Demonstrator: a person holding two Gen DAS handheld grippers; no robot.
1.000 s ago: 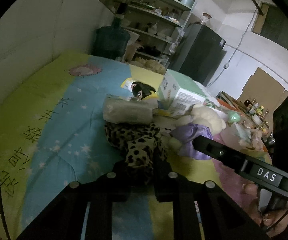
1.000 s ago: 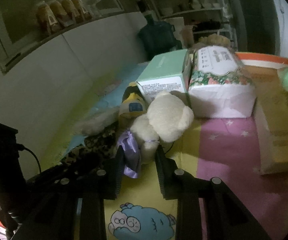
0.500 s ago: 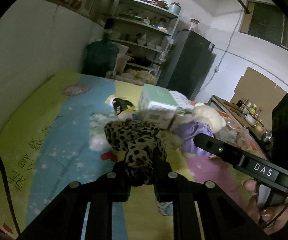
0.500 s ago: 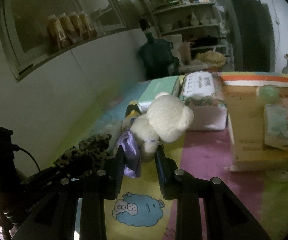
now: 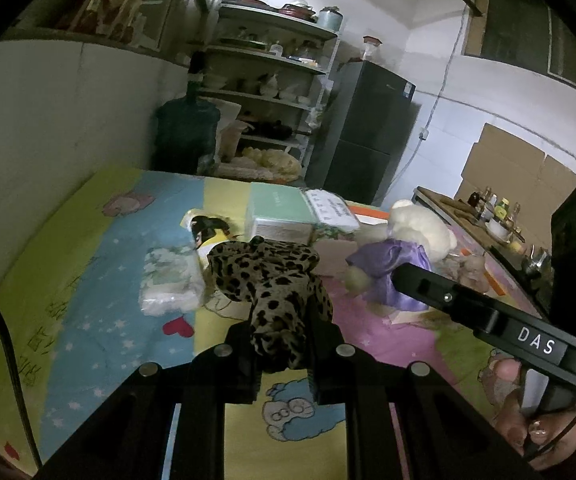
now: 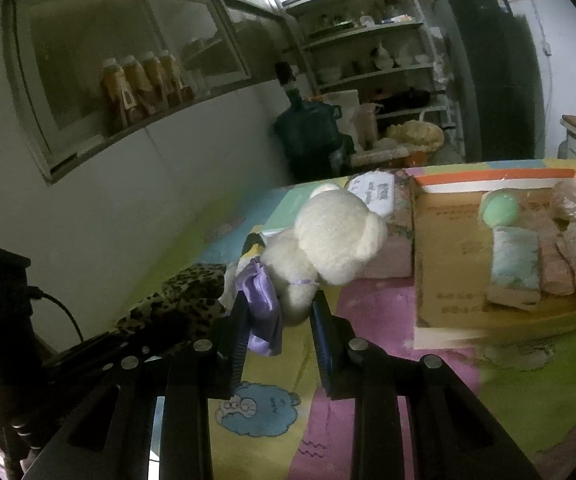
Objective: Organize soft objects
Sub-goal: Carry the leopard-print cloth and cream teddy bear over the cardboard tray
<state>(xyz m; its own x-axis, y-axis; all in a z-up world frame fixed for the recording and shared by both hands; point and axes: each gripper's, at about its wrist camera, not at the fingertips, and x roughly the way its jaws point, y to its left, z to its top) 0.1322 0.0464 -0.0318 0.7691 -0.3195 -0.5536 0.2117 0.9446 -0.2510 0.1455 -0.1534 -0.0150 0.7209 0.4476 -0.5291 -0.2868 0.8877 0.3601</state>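
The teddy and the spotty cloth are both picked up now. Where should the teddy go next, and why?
Probably carry the cream plush bear in the purple satin dress sideways to the flat cardboard tray with the orange rim. The right tongs grip it clear of the colourful cartoon play mat, and other soft things already lie in that tray. The left tongs hold the leopard-print cloth, which could follow.

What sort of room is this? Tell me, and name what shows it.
Probably a kitchen or pantry in a home, used as a work area: an open shelf rack holds pots and dishes, a dark fridge stands beside it, and a large water jug sits by the wall.
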